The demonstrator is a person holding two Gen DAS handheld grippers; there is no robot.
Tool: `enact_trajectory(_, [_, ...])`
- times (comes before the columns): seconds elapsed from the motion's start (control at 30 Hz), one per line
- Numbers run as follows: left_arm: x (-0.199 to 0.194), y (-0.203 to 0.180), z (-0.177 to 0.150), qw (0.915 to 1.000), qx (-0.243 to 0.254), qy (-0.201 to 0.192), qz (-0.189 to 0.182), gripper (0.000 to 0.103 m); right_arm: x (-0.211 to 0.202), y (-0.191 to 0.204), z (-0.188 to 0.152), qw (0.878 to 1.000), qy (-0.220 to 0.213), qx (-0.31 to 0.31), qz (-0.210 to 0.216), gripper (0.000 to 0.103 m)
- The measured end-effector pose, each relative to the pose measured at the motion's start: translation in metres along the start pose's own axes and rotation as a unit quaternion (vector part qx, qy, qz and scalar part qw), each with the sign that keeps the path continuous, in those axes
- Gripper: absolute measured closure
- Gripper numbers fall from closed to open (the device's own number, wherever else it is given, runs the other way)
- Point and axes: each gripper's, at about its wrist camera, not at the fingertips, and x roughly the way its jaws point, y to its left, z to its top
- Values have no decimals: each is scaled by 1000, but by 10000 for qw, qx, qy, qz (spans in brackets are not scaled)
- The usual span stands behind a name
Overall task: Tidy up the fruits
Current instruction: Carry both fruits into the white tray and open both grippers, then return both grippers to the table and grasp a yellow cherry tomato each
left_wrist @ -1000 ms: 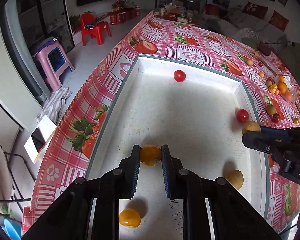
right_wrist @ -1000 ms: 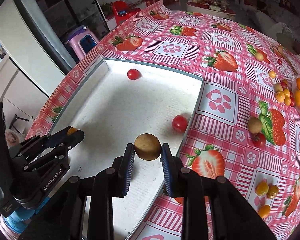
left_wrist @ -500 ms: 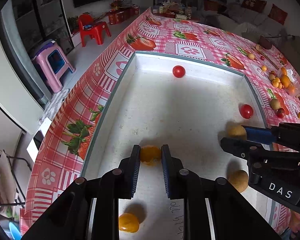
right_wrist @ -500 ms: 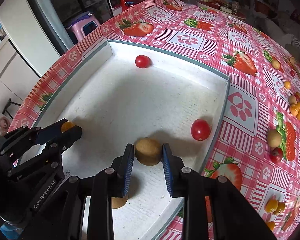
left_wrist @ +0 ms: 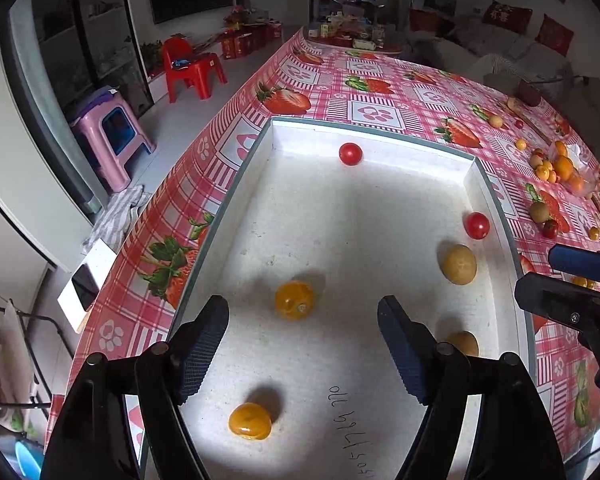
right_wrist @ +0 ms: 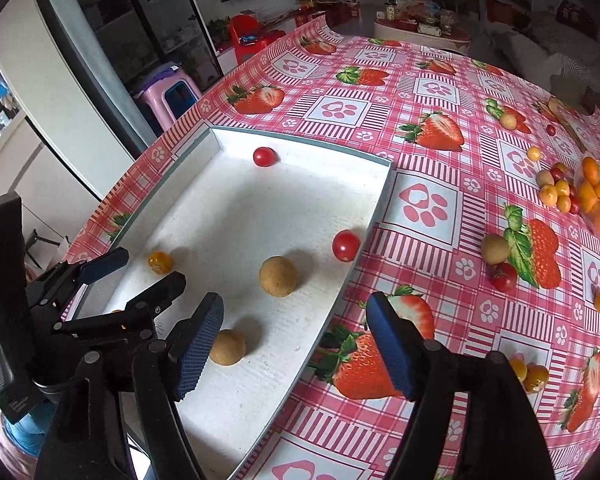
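A white tray (left_wrist: 380,136) lies on the strawberry-print tablecloth. In it lie two orange fruits (left_wrist: 294,300) (left_wrist: 250,421), two brown round fruits (left_wrist: 458,264) (left_wrist: 463,343) and two red tomatoes (left_wrist: 350,154) (left_wrist: 476,225). My left gripper (left_wrist: 303,342) is open and empty, just behind the nearer-middle orange fruit. My right gripper (right_wrist: 294,344) is open and empty over the tray's right rim (right_wrist: 376,216), with a brown fruit (right_wrist: 277,276) ahead and another brown fruit (right_wrist: 228,347) by its left finger. The left gripper also shows in the right wrist view (right_wrist: 136,272).
Loose fruits lie on the cloth at right: a kiwi (right_wrist: 496,249), a tomato (right_wrist: 505,277), a pile of small orange and yellow fruits (right_wrist: 572,192), and small yellow fruits (right_wrist: 534,376). A pink stool (left_wrist: 112,136) and red chair (left_wrist: 188,66) stand on the floor.
Both grippers opened and let go: the left released the orange fruit, the right released the brown fruit, both into the tray. Both grippers drew back a little.
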Motion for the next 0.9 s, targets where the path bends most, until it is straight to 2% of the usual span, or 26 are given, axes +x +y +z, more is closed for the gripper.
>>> enact_trajectory(0.2, [-17, -27, -2, 9996, 211, -79, -162, 25, -11, -40, -26, 9987, 2, 463, -195, 25])
enact_trajectory(0.57, [-43, -106, -2, 9945, 865, -175, -558, 25, -47, -117, -71, 9916, -103, 1188, -495, 25])
enact_trajectory(0.9, [-39, -177, -15, 9868, 1366, -41, -864, 25, -72, -184, -111, 9796, -173, 1845, -783, 25])
